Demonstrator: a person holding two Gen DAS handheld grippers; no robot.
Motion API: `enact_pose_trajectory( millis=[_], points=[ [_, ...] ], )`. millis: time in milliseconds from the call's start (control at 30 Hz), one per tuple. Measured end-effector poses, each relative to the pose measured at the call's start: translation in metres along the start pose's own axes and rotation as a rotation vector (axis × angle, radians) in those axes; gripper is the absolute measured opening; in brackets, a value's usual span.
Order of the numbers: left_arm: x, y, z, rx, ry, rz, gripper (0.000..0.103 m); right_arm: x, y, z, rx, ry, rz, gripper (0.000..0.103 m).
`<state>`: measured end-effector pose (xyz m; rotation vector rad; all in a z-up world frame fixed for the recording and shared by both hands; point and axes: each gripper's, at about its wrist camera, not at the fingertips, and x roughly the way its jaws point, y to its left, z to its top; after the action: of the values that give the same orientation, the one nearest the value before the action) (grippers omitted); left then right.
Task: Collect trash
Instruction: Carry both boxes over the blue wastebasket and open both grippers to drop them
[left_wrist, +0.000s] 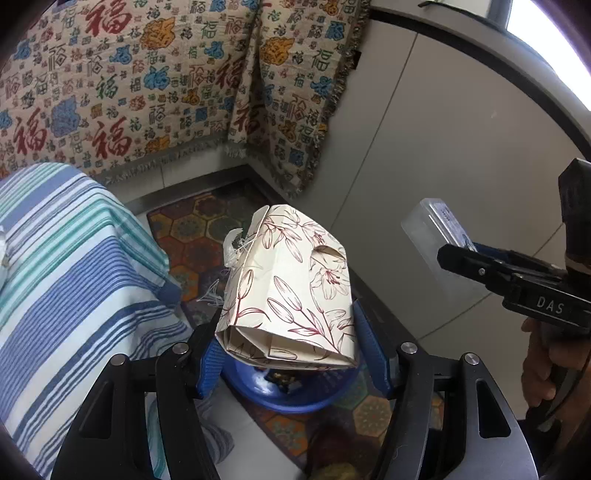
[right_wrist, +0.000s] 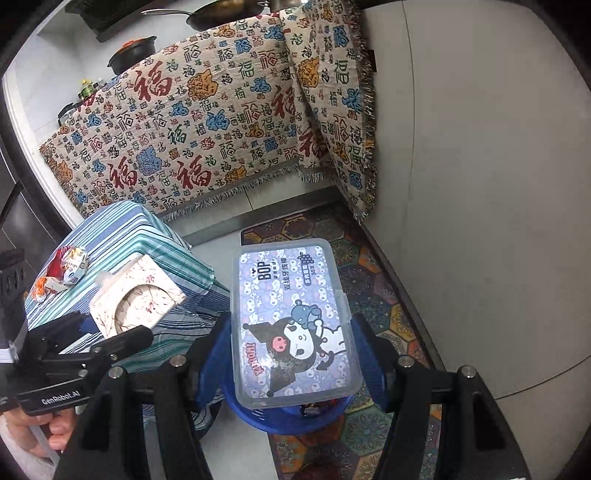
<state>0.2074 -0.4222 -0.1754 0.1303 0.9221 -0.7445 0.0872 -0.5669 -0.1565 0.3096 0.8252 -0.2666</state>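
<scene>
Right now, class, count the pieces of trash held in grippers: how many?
2. The floral paper box sits in the left gripper; the clear plastic case sits in the right gripper. More wrappers lie unheld on the striped cloth.

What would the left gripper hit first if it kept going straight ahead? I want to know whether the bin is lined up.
Probably the blue bin: it sits just beyond the left gripper, under the flowered paper box it holds. Depth is unclear.

Left hand-held gripper (left_wrist: 288, 343) clamped, right hand-held gripper (right_wrist: 291, 354) clamped, side by side
</scene>
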Motion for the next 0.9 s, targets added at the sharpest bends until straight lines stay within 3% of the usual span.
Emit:
enact_pose_trajectory(
  millis=[900],
  points=[
    [0.057,0.005,0.003,0.021,0.062,0.003,0.067,0.068,-0.016,0.006,0.087,0.097,0.033,0.066]
  ],
)
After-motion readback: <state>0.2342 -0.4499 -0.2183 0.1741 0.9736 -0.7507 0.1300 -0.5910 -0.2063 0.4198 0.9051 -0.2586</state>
